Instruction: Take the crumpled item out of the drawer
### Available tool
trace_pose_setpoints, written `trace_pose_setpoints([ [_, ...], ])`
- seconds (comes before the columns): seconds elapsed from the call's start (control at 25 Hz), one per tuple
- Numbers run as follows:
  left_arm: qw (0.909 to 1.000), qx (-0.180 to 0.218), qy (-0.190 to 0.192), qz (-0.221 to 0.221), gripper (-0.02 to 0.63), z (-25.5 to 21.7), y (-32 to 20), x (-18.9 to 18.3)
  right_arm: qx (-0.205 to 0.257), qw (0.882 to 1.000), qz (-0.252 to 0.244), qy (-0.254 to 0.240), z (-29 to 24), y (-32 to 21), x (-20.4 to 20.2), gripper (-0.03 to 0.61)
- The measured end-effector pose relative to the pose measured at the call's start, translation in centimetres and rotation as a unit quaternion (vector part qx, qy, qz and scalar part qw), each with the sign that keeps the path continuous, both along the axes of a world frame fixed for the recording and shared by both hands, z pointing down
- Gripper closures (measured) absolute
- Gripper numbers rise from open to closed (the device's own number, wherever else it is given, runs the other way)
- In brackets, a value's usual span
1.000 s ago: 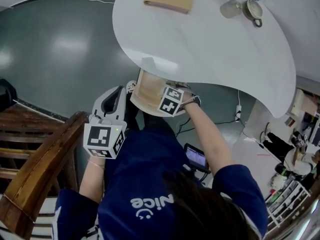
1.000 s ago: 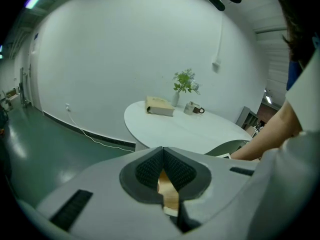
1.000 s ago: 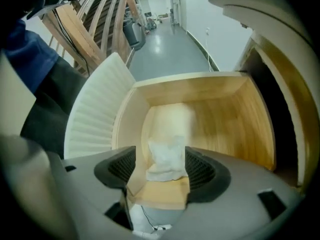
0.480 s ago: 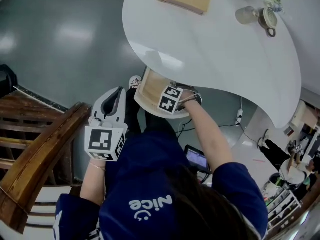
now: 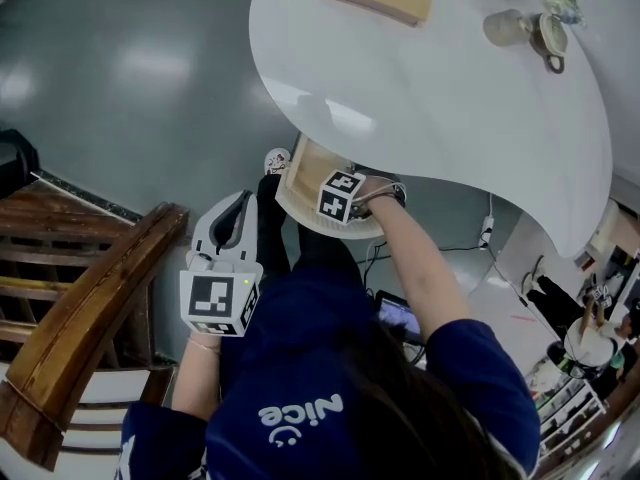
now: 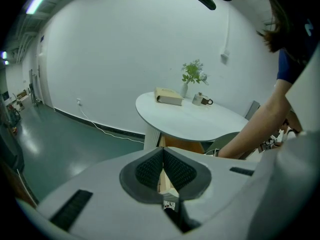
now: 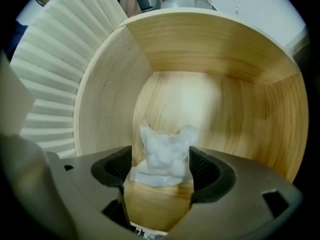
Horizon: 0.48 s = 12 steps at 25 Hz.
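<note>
Still, right tool [image 7: 161, 165] stays inside drawer [image 7: 210, 49], jaws just widened astride crumpled item [image 7: 162, 149]; left tool [image 6: 162, 161] closed.

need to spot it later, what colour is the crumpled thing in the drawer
White crumpled item; right gripper view shows it best.

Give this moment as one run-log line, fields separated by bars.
right gripper: open, fingers just opening, crumpled item between them in drawer | left gripper: shut, empty

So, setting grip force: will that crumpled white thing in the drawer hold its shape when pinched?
Probably not: the crumpled white item looks like thin creased paper or film, so it should squash. Likely light, and it may slide on the smooth drawer floor if nudged.
</note>
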<state>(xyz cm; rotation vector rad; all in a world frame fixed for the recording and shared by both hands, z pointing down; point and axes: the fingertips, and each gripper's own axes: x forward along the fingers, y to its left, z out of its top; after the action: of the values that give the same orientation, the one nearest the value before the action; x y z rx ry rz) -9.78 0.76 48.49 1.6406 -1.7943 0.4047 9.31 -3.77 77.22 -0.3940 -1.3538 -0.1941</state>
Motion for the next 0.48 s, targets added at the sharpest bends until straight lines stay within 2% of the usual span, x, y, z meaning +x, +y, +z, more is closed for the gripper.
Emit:
trace_pose_setpoints([
  [0.48,0.9999,-0.014,-0.003,-0.002,0.609,1.0,0.8,-1.0,0.019,0.999,-0.020,0.018,2.0,-0.8,0.6,0.215],
])
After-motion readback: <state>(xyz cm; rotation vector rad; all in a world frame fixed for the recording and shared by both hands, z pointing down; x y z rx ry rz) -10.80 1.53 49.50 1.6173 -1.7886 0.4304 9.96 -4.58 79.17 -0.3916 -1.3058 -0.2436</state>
